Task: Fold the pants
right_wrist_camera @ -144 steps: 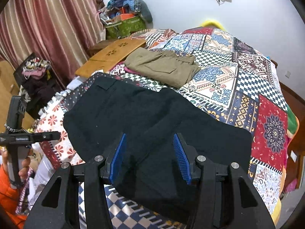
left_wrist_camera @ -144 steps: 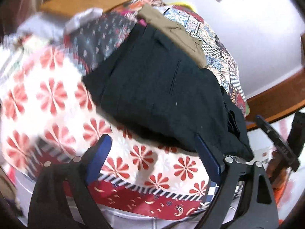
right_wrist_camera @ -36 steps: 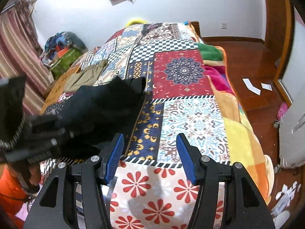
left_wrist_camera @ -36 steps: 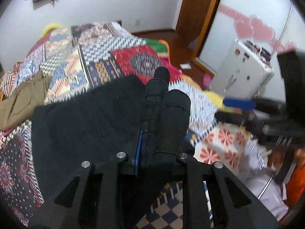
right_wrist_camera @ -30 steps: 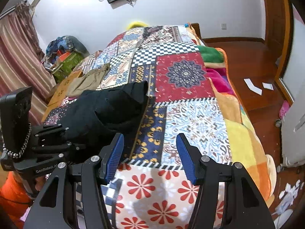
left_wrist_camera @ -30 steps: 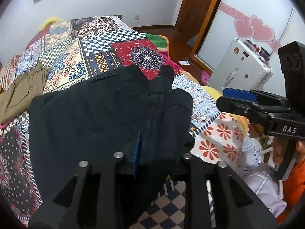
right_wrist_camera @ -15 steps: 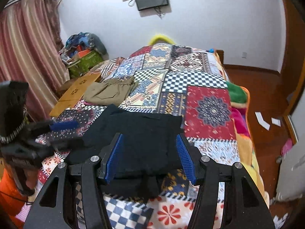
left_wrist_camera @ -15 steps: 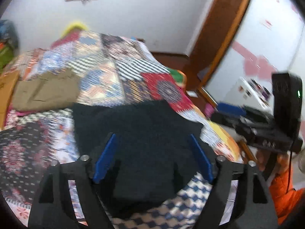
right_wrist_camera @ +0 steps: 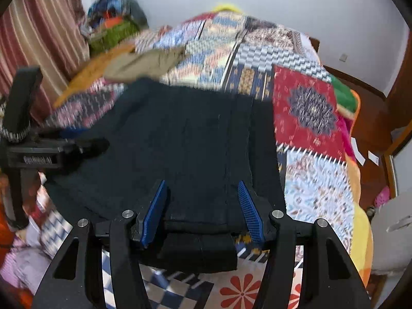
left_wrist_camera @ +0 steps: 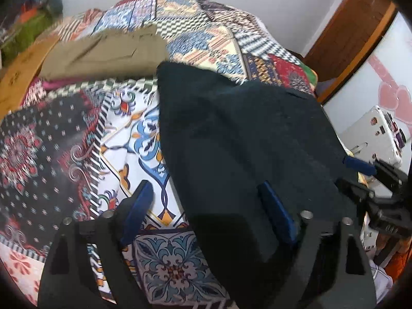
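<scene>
The black pants [left_wrist_camera: 244, 139] lie folded on the patchwork bedspread [left_wrist_camera: 128, 123]; they also fill the middle of the right wrist view [right_wrist_camera: 185, 149]. My left gripper [left_wrist_camera: 208, 206] is open, its right finger over the pants' left edge and its left finger over the bedspread. My right gripper [right_wrist_camera: 202, 206] is open and empty just above the near edge of the pants. The left gripper shows at the left of the right wrist view [right_wrist_camera: 87, 145], and the right gripper at the right of the left wrist view [left_wrist_camera: 360, 167].
Folded khaki pants [left_wrist_camera: 108, 51] lie further back on the bed, next to a wooden board [left_wrist_camera: 18, 77]. A heap of clothes [right_wrist_camera: 113, 23] sits by the striped curtain [right_wrist_camera: 41, 33]. A white appliance [left_wrist_camera: 373, 134] stands off the bed's right side.
The left gripper held a bunch of the black pants a second ago, then let go and opened. Both grippers have swung over the now flat, folded pants.
</scene>
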{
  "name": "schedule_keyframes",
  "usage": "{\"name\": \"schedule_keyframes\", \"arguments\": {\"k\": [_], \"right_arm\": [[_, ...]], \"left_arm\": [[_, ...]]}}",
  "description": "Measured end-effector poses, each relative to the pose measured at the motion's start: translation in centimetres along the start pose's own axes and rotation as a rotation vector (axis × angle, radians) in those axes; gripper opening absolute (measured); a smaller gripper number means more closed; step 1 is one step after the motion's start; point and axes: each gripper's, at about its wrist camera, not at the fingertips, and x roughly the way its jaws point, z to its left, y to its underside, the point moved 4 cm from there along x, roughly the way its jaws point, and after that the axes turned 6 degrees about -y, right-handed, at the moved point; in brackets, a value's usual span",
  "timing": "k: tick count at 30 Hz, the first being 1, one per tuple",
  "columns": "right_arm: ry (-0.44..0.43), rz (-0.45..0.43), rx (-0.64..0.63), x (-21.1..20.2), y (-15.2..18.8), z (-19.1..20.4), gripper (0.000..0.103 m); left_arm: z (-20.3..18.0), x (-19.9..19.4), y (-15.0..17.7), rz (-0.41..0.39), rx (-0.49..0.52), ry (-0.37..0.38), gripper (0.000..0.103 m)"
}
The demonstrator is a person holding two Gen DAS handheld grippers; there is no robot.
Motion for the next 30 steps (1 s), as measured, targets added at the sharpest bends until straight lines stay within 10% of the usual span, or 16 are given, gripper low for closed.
{"name": "schedule_keyframes", "arguments": {"k": [30], "right_arm": [[-0.062,0.03,0.082,-1.5,3.1,-2.2,0.062]], "left_arm": [[0.3,-3.7,4.4,0.044,-0.001,0.071,0.092]]}}
